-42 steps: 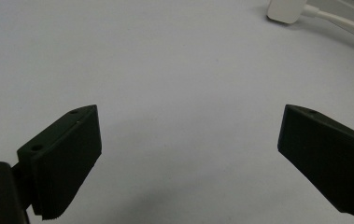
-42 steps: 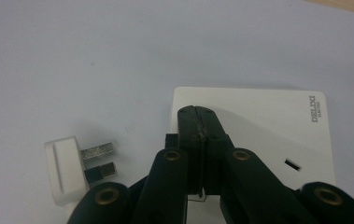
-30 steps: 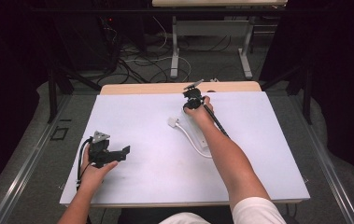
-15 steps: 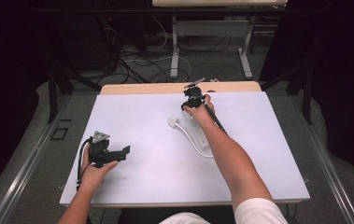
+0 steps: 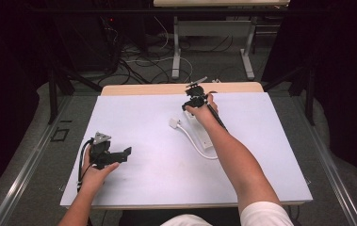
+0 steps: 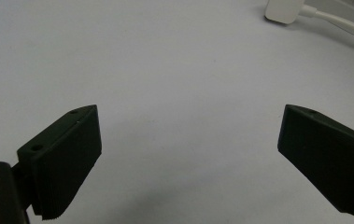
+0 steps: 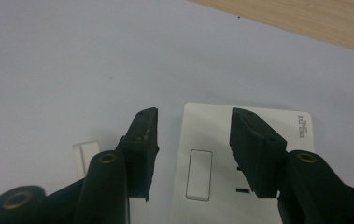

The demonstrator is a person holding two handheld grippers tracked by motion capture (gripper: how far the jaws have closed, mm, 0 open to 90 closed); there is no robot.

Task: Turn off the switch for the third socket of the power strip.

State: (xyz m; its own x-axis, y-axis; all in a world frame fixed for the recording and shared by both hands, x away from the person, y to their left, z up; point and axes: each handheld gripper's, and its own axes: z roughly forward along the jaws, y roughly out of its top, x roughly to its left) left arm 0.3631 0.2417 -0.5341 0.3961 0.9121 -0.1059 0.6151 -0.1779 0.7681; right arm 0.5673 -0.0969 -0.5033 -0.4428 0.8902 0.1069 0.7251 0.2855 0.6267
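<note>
Looking down from the high view, you get a pale lilac worktop [image 5: 133,113] with one white power strip [image 5: 203,136] lying a bit right of the middle, toward the far edge. Its white cable [image 5: 192,142] loops round the near side and ends in one white plug [image 5: 174,124] just left of the strip. The right gripper [image 5: 194,101] sits over the strip's far end, held by the right hand [image 5: 203,112]. The left gripper [image 5: 119,155] is well apart from all that, near the front left, in the left hand [image 5: 96,172].

Switching to the left gripper view, its two black fingers [image 6: 65,158] are spread wide with nothing between them, just bare worktop. The plug [image 6: 284,10] and a bit of cable [image 6: 347,28] peek in at the top right corner.

Over in the right gripper view, the fingers [image 7: 142,140] are partly open and not gripping anything, hovering over the strip's end [image 7: 212,154]. It's a flat white body with one rocker switch [image 7: 199,175], socket slots beside it (partly hidden) and a small printed brand mark by the corner. One small white block [image 7: 85,156] shows left of the fingers; can't tell what it is.
</note>
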